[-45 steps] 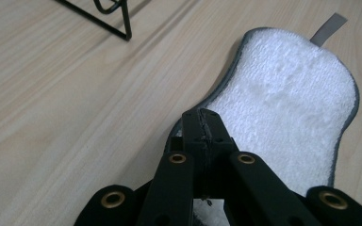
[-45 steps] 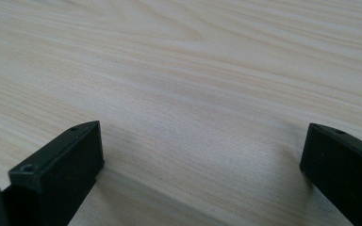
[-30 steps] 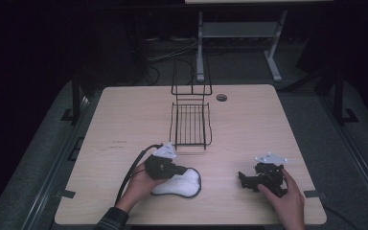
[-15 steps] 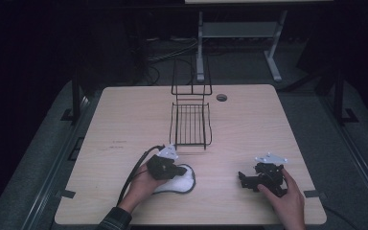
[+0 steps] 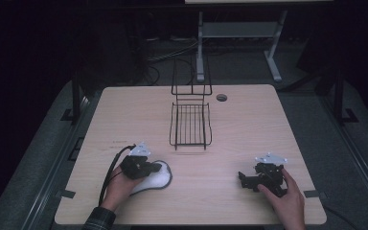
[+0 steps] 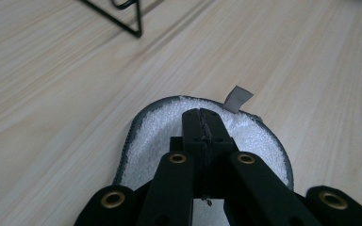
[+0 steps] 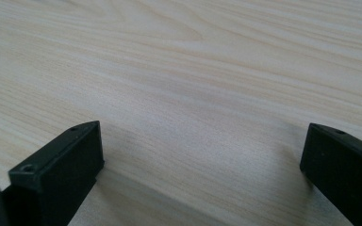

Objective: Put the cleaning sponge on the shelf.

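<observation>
Left gripper [image 5: 159, 167] lower left of high view, jaws pressed together on white pad [image 6: 160, 136] lying flat on table [image 5: 249, 129]. Right gripper [image 5: 242, 179] lower right, jaws spread over bare wood. Wire rack [image 5: 190, 125] at centre.

Premises: a lab or test room. A pale wood-laminate table [image 5: 249, 129] with a cable grommet hole [image 5: 221, 97] stands on grey carpet; at 12 o'clock, loose black cables [image 5: 160, 55] and a grey metal stand frame [image 5: 239, 33] against darkened surroundings.
</observation>
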